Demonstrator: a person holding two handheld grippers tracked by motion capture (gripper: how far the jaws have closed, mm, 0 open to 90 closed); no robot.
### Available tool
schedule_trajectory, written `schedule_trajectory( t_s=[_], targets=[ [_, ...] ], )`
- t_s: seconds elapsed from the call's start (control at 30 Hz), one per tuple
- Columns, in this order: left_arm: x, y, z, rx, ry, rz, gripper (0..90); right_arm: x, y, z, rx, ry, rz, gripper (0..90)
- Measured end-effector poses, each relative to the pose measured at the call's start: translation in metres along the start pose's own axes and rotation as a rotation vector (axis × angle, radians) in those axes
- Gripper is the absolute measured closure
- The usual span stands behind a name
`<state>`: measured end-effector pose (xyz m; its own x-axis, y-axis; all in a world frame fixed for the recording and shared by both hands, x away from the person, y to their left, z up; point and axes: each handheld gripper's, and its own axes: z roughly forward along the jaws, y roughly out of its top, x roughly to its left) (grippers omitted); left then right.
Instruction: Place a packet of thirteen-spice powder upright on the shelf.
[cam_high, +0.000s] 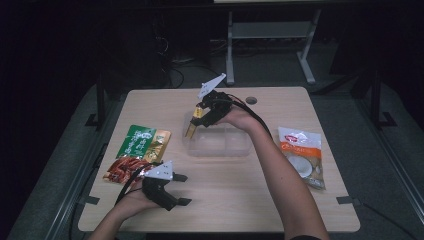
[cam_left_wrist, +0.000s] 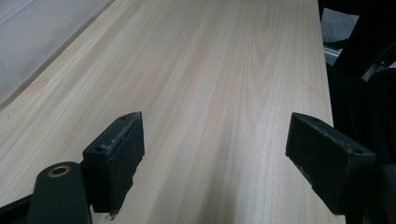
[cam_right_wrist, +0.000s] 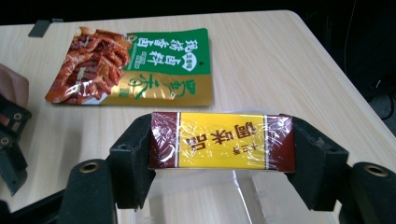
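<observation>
— where are we? our right gripper pinches the small yellow-and-maroon cellophane-wrapped packet by its two ends, above the far left corner of the clear plastic tray.

— so we judge it's the placing step; next we lower it in and let go.

— and our left gripper?

— spread wide over bare light wooden table, pinching nothing.

A green and red snack pouch and a white packet lie well apart on the table.

Right hand-held gripper clamped, arm outstretched, left hand-held gripper agape, low
</observation>
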<state>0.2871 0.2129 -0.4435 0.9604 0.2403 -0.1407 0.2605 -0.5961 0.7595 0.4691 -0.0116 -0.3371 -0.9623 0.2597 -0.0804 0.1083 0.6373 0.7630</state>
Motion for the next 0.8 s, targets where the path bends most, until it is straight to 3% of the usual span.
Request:
schedule_trajectory(
  t_s=[0.13,0.17,0.43,0.6,0.8],
  targets=[
    [0.0,0.0,0.001,0.0,-0.004,-0.001,19.1,0.001,0.003,0.005,-0.007,0.009,0.015,31.3],
    [-0.001,0.0,0.001,0.003,-0.006,-0.002,19.1,-0.002,0.004,0.007,0.001,0.015,-0.015,31.3],
    [-0.001,0.001,0.003,0.008,-0.012,0.001,19.1,-0.005,0.011,0.022,0.018,0.039,-0.018,31.3],
    [-0.002,0.001,0.003,0.0,-0.012,-0.008,18.6,-0.006,0.008,0.03,0.032,0.052,-0.017,31.2],
    [0.003,-0.001,0.006,0.03,0.008,-0.039,16.7,-0.008,0.005,0.04,0.051,0.058,0.0,31.0]
  ],
)
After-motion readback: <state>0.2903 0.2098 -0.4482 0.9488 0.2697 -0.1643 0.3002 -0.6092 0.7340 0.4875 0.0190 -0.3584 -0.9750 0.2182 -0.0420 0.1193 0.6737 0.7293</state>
